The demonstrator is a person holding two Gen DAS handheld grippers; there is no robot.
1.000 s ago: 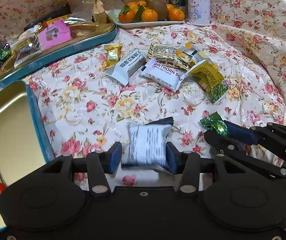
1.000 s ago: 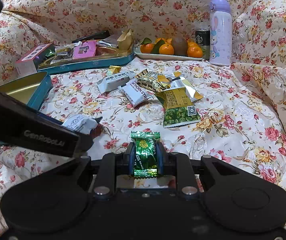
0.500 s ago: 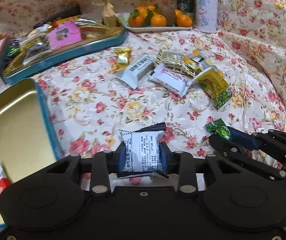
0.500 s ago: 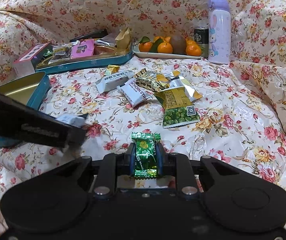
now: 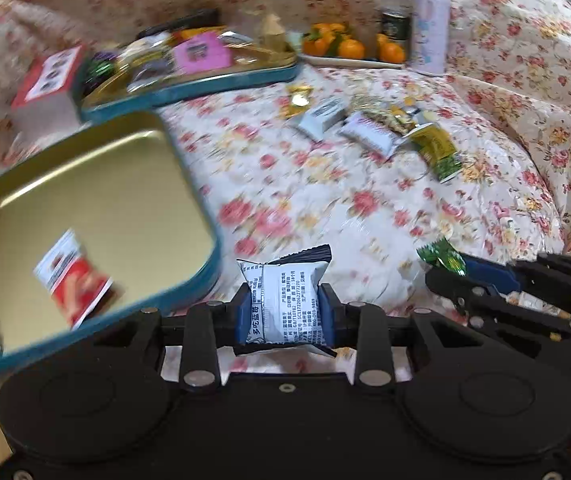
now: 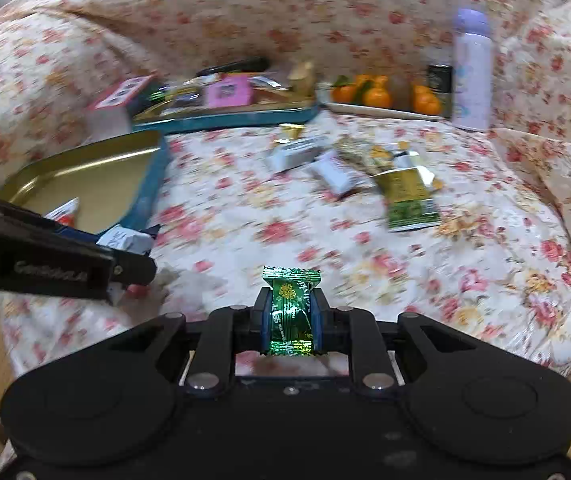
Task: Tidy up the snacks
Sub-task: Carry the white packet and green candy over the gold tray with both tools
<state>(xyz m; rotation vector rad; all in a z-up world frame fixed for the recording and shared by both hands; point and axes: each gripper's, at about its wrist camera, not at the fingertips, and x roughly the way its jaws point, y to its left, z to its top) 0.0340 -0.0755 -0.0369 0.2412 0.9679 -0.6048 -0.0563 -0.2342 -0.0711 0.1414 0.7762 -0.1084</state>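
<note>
Green candy (image 6: 290, 312), rose-patterned cloth (image 6: 465, 248), teal tin (image 5: 201, 276)

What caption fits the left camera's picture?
Left gripper pinching a white snack packet beside an open gold tin.

A packet (image 5: 283, 304) is sitting between the left gripper (image 5: 283, 312) jaws. Left of them an open tin (image 5: 189, 184) is lying, a pouch (image 5: 73, 276) inside. Ahead, loose snacks (image 5: 369, 132) are lying on the cloth (image 5: 325, 208); behind those, a tray (image 5: 189, 84).
</note>
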